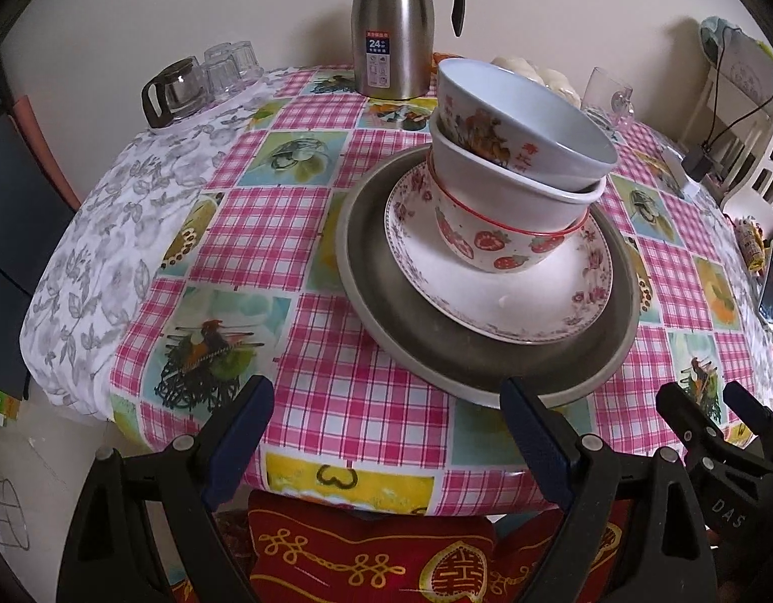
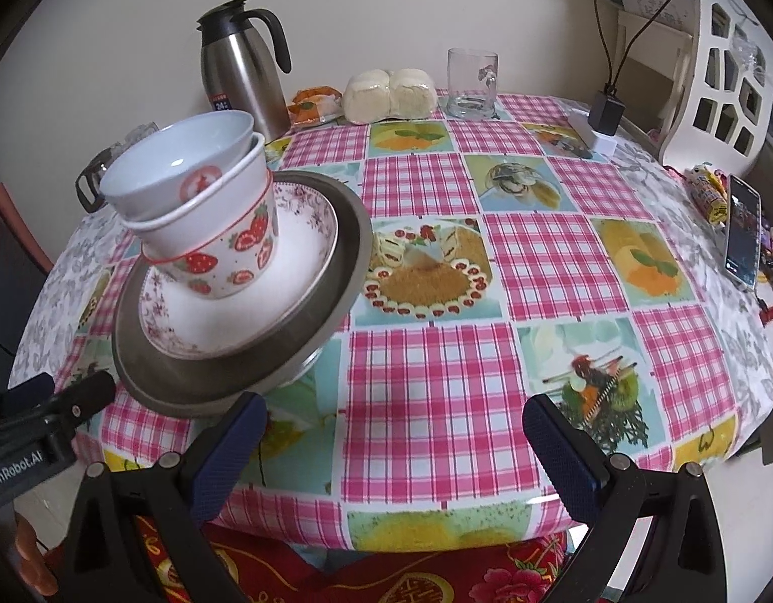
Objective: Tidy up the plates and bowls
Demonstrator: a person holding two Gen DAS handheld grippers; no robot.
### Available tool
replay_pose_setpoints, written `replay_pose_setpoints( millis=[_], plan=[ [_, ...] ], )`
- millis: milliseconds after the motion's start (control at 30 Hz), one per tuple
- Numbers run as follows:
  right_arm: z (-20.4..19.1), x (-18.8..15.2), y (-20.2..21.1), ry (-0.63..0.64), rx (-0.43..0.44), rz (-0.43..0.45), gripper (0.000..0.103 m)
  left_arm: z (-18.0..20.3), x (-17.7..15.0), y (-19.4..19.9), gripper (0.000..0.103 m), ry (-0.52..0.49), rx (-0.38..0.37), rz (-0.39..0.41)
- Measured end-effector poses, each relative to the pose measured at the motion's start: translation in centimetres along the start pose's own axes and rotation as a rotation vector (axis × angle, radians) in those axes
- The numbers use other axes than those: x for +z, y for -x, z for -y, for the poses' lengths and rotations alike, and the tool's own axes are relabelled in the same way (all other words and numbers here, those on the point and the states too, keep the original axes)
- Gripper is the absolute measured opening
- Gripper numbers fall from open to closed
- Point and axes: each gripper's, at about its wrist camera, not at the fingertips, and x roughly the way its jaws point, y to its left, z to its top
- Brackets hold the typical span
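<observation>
A stack stands on the checked tablecloth: a grey metal plate (image 1: 416, 336) carries a white floral plate (image 1: 486, 296). On it sit a strawberry bowl (image 1: 486, 246), a plain white bowl (image 1: 486, 186) and, tilted on top, a pale bowl with a red print (image 1: 527, 120). The stack also shows in the right wrist view, with the metal plate (image 2: 235, 377) and top bowl (image 2: 175, 161) at the left. My left gripper (image 1: 386, 417) is open and empty just before the metal plate's near rim. My right gripper (image 2: 391, 432) is open and empty over the table's front edge, right of the stack.
A steel thermos jug (image 1: 394, 25) stands at the back, with a glass pot and upturned glasses (image 1: 205, 80) at back left. A glass mug (image 2: 471, 83), wrapped buns (image 2: 389, 93), a charger (image 2: 604, 113) and a phone (image 2: 743, 231) sit to the right. A white chair (image 2: 723, 65) stands beyond.
</observation>
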Motion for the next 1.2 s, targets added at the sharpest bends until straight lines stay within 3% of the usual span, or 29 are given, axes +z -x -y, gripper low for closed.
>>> replay_pose_setpoints(
  millis=[700, 1200],
  plan=[
    [1.8, -0.4, 1.0, -0.034, 0.016, 0.024, 0.103, 1.0, -0.8, -0.5, 0.092, -0.009, 0.035, -0.038],
    [2.1, -0.3, 0.3, -0.028, -0.001, 0.007, 0.103, 1.2, -0.5, -1.6, 0.092, -0.001, 0.004, -0.070]
  ],
)
